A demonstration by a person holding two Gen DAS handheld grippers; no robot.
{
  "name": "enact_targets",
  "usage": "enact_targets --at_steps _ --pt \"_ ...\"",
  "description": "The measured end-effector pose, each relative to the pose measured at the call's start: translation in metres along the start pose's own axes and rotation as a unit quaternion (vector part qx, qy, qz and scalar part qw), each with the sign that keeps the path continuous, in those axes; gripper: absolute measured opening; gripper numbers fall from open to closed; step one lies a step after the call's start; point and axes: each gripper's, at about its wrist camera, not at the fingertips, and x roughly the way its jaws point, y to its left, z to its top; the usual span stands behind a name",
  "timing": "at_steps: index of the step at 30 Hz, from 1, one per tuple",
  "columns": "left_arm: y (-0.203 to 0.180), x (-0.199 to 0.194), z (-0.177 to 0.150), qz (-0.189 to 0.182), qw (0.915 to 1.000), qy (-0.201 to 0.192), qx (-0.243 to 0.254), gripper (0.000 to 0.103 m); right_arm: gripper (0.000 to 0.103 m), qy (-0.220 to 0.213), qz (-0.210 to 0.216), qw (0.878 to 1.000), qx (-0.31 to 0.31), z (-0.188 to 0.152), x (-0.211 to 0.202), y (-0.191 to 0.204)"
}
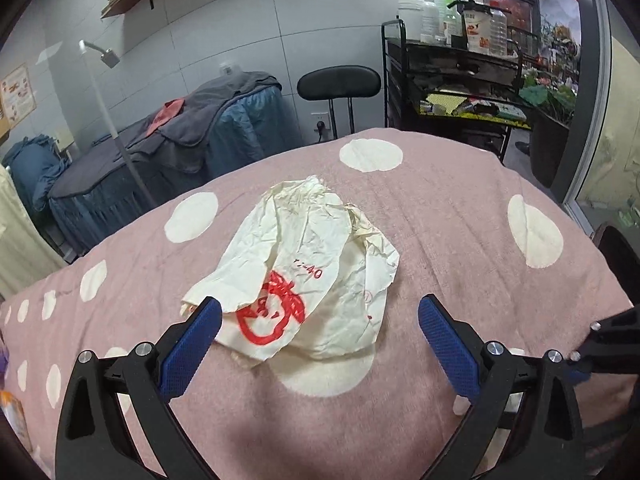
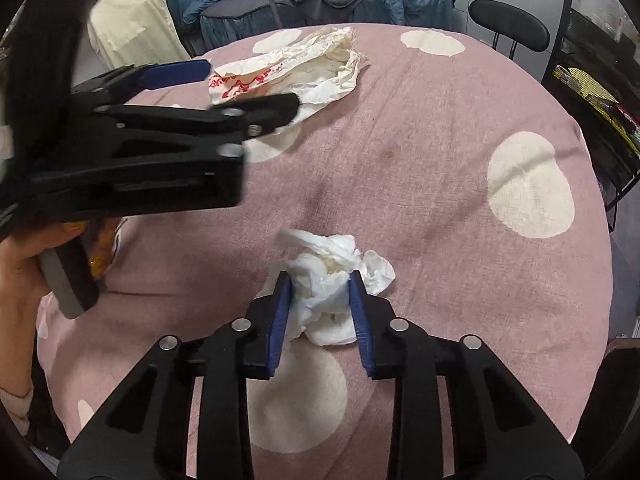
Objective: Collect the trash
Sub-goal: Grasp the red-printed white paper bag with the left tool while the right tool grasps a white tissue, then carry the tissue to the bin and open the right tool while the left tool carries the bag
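Right tongs [image 2: 320, 280] pinch a crumpled white tissue wad [image 2: 334, 280] between ribbed blue pads, low on the pink, cream-dotted cloth [image 2: 440, 160] over the bench. Left tongs [image 1: 320, 312] gape wide around a creased cream paper bag [image 1: 308, 264] (red print), untouched.
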Motion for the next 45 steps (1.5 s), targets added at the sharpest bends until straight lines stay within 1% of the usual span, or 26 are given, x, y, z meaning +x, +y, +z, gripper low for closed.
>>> enact_targets --at_steps 2,4,5,6,7,8,10,12,14,18,23,26,28,30,33,37,45 --pt "-0.002 0.015 0.002 0.008 0.9998 0.019 0.003 0.096 0.011 -0.01 -0.002 1.0 -0.005 -0.004 -0.007 0.006" --pt "0.002 0.025 0.001 0.02 0.9993 0.029 -0.01 0.077 0.011 -0.018 -0.014 1.0 -0.011 -0.006 -0.01 0.008" --pt "0.006 0.027 0.0 0.013 0.9991 0.033 -0.023 0.073 0.01 -0.018 -0.013 1.0 -0.011 -0.006 -0.008 0.008" --pt "0.01 0.027 0.001 0.004 0.9989 0.031 -0.035 0.064 0.01 -0.019 -0.013 1.0 -0.008 -0.007 -0.007 0.008" --pt "0.015 0.026 0.001 -0.004 0.9983 0.027 -0.051 0.047 0.009 -0.02 -0.011 1.0 -0.004 -0.007 -0.007 0.006" --pt "0.017 0.025 0.001 -0.005 0.9976 0.026 -0.063 0.038 0.009 -0.021 -0.01 1.0 -0.002 -0.008 -0.007 0.006" --pt "0.026 0.021 -0.002 0.002 0.996 0.025 -0.086 0.015 0.008 -0.027 -0.007 1.0 0.001 -0.008 -0.01 0.005" --pt "0.034 0.011 -0.007 -0.005 0.994 0.019 -0.108 0.009 0.007 -0.036 -0.008 0.999 -0.002 -0.007 -0.016 0.007" --pt "0.035 -0.001 -0.009 -0.006 0.9929 0.007 -0.119 0.008 0.007 -0.051 -0.014 0.999 -0.006 -0.011 -0.025 0.008" --pt "0.033 -0.031 -0.018 -0.008 0.9917 -0.019 -0.127 0.007 0.007 -0.072 -0.006 0.997 -0.006 -0.017 -0.044 0.013" --pt "0.021 -0.077 -0.034 -0.01 0.9903 -0.054 -0.128 0.007 0.007 -0.101 -0.011 0.995 -0.016 -0.034 -0.074 0.022" --pt "0.013 -0.106 -0.045 -0.017 0.9877 -0.073 -0.137 0.007 0.007 -0.119 -0.008 0.993 -0.014 -0.047 -0.093 0.022" --pt "0.005 -0.124 -0.052 -0.016 0.9862 -0.087 -0.14 0.007 0.007 -0.133 -0.013 0.991 -0.016 -0.055 -0.106 0.022" --pt "-0.004 -0.14 -0.058 -0.018 0.9853 -0.096 -0.141 0.007 0.007 -0.143 -0.017 0.989 -0.014 -0.058 -0.11 0.021" --pt "-0.017 -0.157 -0.065 -0.021 0.9842 -0.106 -0.14 0.007 0.007 -0.157 -0.013 0.988 -0.006 -0.072 -0.127 0.019" --pt "-0.037 -0.18 -0.073 -0.014 0.9827 -0.127 -0.133 0.007 0.007 -0.172 -0.013 0.985 0.006 -0.091 -0.147 0.012" --pt "-0.067 -0.211 -0.088 -0.039 0.9778 -0.147 -0.144 0.007 0.007 -0.193 -0.028 0.98 0.032 -0.13 -0.183 -0.009"
